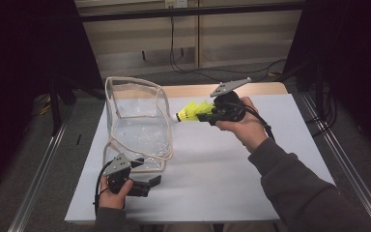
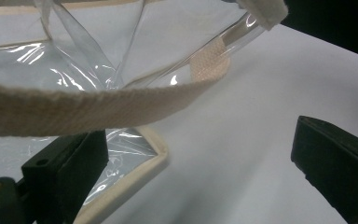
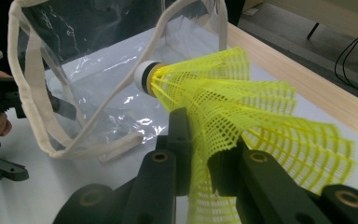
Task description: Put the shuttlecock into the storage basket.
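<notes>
White-topped bench (image 1: 212, 169), clear cream-edged plastic bag (image 1: 137, 121) standing. Right tongs (image 3: 200, 163) clamped on yellow mesh shuttlecock (image 3: 242, 107); left tongs (image 2: 200, 172) gaping wide, empty, beneath cream strap (image 2: 74, 105).

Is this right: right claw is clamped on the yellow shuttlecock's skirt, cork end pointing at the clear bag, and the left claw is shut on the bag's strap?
One part is off. The left claw is open: in the left gripper view its jaws stand wide apart, the bag's strap crossing above them, not pinched. The rest holds: the right claw clamps the yellow shuttlecock by its skirt, cork end toward the clear bag.
</notes>
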Demonstrator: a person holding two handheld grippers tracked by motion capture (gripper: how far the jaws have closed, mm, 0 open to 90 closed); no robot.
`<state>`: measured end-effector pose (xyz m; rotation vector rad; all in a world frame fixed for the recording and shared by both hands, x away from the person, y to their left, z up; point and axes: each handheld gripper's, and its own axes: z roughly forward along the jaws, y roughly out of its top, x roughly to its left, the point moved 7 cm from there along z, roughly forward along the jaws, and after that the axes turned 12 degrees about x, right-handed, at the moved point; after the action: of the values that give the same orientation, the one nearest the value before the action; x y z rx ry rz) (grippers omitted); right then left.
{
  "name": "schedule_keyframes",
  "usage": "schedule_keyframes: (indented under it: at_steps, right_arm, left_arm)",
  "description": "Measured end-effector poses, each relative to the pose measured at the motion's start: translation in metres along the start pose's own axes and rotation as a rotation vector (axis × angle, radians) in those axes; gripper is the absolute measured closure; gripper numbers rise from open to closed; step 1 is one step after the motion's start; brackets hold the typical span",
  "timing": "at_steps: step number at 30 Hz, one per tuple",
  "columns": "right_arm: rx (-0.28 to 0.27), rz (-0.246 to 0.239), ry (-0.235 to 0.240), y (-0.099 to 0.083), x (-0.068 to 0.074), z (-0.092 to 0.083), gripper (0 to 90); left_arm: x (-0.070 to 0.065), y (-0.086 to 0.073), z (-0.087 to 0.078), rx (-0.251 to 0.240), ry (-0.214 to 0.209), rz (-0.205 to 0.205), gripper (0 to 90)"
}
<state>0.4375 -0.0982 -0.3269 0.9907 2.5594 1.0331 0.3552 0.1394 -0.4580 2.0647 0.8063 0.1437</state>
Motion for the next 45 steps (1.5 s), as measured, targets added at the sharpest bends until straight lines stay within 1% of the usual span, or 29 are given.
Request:
schedule_keyframes:
  at_steps: [12, 18, 21, 25, 27, 31, 36, 45]
  right_arm:
    - [-0.002, -0.032, -0.017, 0.029, 0.008, 0.001, 80.7]
    - [-0.008, -0.034, -0.015, 0.040, 0.011, 0.002, 80.7]
    - [-0.022, -0.026, -0.008, 0.047, 0.013, 0.002, 80.8]
    - [-0.016, -0.049, -0.023, 0.054, 0.015, 0.003, 80.7]
    - [-0.024, -0.040, -0.015, 0.058, 0.016, 0.003, 80.7]
    - [-0.017, -0.060, -0.020, 0.064, 0.020, 0.005, 80.7]
    - [-0.009, -0.080, -0.020, 0.072, 0.026, 0.010, 80.7]
    - [-0.001, -0.116, -0.010, 0.084, 0.042, 0.020, 80.7]
  left_arm:
    - [0.000, 0.000, 0.000, 0.002, -0.003, 0.001, 3.8]
    - [0.000, 0.000, 0.000, 0.003, -0.006, 0.002, 3.8]
    - [0.000, 0.000, 0.000, 0.003, -0.004, 0.001, 3.8]
    - [0.001, 0.000, 0.000, 0.003, -0.004, 0.001, 3.9]
    - [0.001, 0.000, 0.000, 0.003, -0.004, 0.001, 3.8]
    - [0.001, 0.000, 0.000, 0.003, -0.006, 0.001, 3.8]
    - [0.001, 0.000, 0.000, 0.002, -0.007, 0.000, 3.8]
    - [0.000, 0.000, 0.000, 0.000, -0.008, -0.003, 3.8]
